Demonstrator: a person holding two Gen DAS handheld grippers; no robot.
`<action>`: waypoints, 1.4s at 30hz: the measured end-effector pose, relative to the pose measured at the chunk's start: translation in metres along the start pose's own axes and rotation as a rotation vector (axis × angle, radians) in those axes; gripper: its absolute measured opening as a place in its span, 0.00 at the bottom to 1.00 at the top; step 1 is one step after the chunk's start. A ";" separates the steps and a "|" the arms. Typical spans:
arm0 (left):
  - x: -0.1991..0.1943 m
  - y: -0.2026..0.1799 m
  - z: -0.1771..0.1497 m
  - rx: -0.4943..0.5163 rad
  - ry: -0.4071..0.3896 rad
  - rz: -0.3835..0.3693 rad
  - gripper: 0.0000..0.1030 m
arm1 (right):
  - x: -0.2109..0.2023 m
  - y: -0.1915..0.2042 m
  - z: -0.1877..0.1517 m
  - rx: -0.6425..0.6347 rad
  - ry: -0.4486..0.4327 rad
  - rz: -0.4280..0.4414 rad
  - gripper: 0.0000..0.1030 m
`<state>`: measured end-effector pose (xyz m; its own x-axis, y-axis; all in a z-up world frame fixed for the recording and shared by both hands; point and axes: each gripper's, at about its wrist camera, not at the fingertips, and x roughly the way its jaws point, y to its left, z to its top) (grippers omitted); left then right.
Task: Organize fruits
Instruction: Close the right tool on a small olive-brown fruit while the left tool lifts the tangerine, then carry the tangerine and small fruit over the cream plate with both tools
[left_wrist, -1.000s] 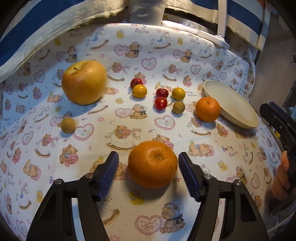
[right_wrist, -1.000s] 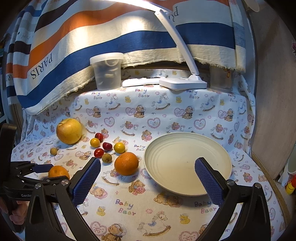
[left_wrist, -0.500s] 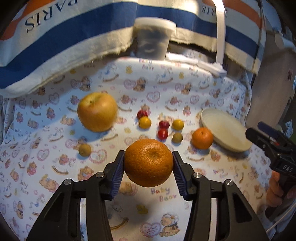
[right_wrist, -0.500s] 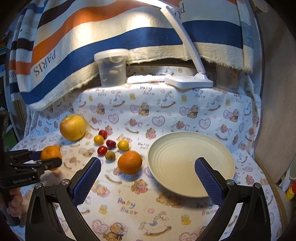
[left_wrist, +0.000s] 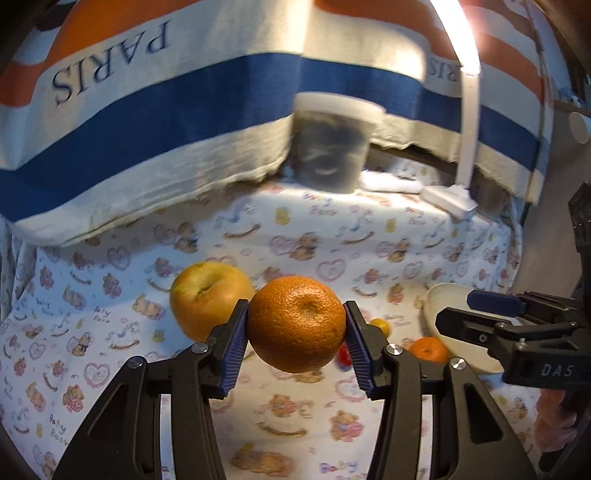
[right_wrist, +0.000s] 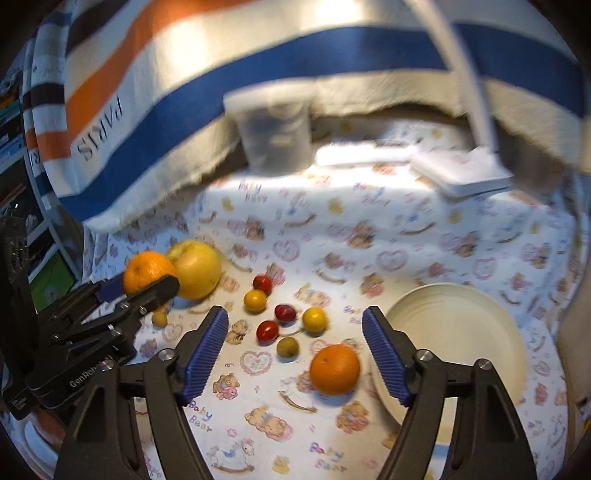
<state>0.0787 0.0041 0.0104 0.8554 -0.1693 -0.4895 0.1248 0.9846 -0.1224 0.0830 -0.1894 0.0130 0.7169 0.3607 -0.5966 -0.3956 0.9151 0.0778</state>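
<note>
Here we are holding one orange (left_wrist: 296, 324) clamped between the left gripper's (left_wrist: 295, 343) pads, lifted clear of the cloth (left_wrist: 110, 332) in front of the apple (left_wrist: 207, 295), presumably so it can travel right to the plate (right_wrist: 461, 332). Our right gripper (right_wrist: 295, 350) is empty, its jaws have just been closing partway, and it is hovering over the second orange (right_wrist: 334, 369) beside the plate's left rim. The right view is showing us the small fruits (right_wrist: 284, 314) spread mid-cloth, which the held orange mostly hides in the left view.
</note>
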 end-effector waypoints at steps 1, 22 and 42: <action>0.004 0.006 -0.002 0.001 0.014 0.012 0.47 | 0.014 0.000 0.000 0.003 0.048 0.011 0.62; 0.012 0.022 -0.009 -0.014 0.039 0.046 0.47 | 0.113 0.031 -0.021 -0.130 0.304 -0.117 0.24; -0.056 -0.092 0.030 0.168 -0.127 -0.062 0.47 | -0.085 -0.053 -0.006 -0.036 -0.196 -0.157 0.24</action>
<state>0.0339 -0.0755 0.0750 0.8985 -0.2337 -0.3716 0.2523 0.9676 0.0014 0.0396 -0.2696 0.0542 0.8676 0.2455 -0.4324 -0.2878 0.9571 -0.0341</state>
